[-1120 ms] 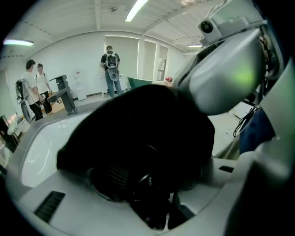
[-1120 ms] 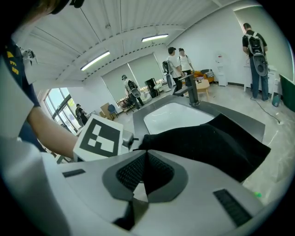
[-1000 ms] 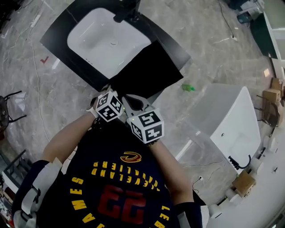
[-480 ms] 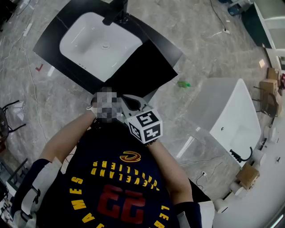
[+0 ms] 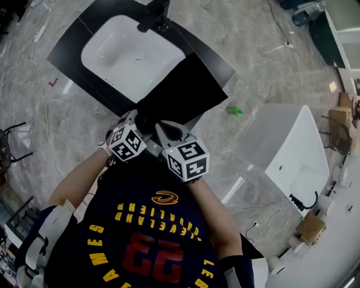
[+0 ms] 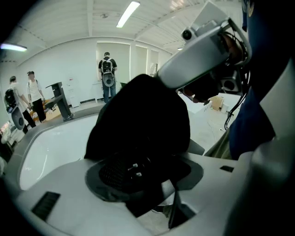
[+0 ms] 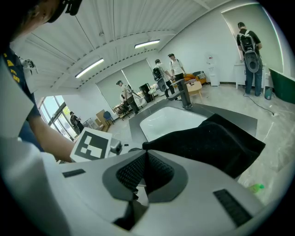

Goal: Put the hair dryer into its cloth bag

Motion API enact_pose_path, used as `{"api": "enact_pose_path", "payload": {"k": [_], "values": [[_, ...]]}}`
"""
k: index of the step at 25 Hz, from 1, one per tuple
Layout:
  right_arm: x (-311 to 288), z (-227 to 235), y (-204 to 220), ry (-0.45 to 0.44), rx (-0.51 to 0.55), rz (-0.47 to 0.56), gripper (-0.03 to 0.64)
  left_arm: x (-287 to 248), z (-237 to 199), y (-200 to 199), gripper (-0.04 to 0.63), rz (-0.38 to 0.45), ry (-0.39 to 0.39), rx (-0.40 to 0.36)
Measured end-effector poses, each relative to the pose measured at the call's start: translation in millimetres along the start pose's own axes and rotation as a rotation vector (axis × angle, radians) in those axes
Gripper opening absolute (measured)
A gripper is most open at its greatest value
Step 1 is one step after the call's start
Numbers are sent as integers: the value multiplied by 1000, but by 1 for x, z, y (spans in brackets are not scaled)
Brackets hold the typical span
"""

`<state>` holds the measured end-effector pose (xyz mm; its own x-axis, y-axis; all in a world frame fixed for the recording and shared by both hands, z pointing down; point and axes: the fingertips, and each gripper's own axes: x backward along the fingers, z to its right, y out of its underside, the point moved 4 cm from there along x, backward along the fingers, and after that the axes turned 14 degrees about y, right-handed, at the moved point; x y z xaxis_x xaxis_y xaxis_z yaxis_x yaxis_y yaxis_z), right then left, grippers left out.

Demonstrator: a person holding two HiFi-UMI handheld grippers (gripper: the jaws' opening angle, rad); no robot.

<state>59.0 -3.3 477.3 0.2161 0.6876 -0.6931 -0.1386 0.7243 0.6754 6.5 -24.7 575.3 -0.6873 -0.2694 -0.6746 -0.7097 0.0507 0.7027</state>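
- Head view: my left gripper (image 5: 136, 120) and my right gripper (image 5: 158, 126) meet at the near edge of the cloth bag (image 5: 183, 90). The bag lies flat and black on the dark counter (image 5: 67, 50), just to the right of the white basin (image 5: 121, 53). The faucet (image 5: 154, 16) stands at the basin's far rim. Well to the right of the basin a white bathtub (image 5: 292, 146) sits on the floor, with a small green thing (image 5: 234, 111) between the two.
- Left gripper view: my left gripper (image 6: 138, 171) is clenched on the cloth bag (image 6: 138, 115), and black fabric humps up over the pads and fills the middle of the picture. The basin (image 6: 46, 147) curves away just to the left of the bag. Beyond the basin, people (image 6: 108, 73) stand in the white room.
- Right gripper view: my right gripper (image 7: 145, 168) is pinched tight on a thin corner of the cloth bag (image 7: 216, 143), which spreads to the right of the basin (image 7: 173, 122). The marker cube (image 7: 91, 145) of my left gripper shows close by, on the near side of the basin.
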Motion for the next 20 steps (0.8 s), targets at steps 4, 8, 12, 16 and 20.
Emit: {"api": "enact_pose_path", "payload": {"k": [4,8,12,16,20], "values": [[-3,-1,7,-4,-12,-12,12,36,2,5,224,87,-24,110],[-11,-5,18,-12,-23,-38,12,76,-2,8,224,146,-92,189],[-19,-11,29,-28,-5,-71,12,99,5,6,224,181,-119,219],[-33,-13,49,-41,26,-127,13,124,12,-13,224,270,-162,245],[-44,-9,70,-33,60,-176,14,145,18,-37,224,329,-192,212]]}}
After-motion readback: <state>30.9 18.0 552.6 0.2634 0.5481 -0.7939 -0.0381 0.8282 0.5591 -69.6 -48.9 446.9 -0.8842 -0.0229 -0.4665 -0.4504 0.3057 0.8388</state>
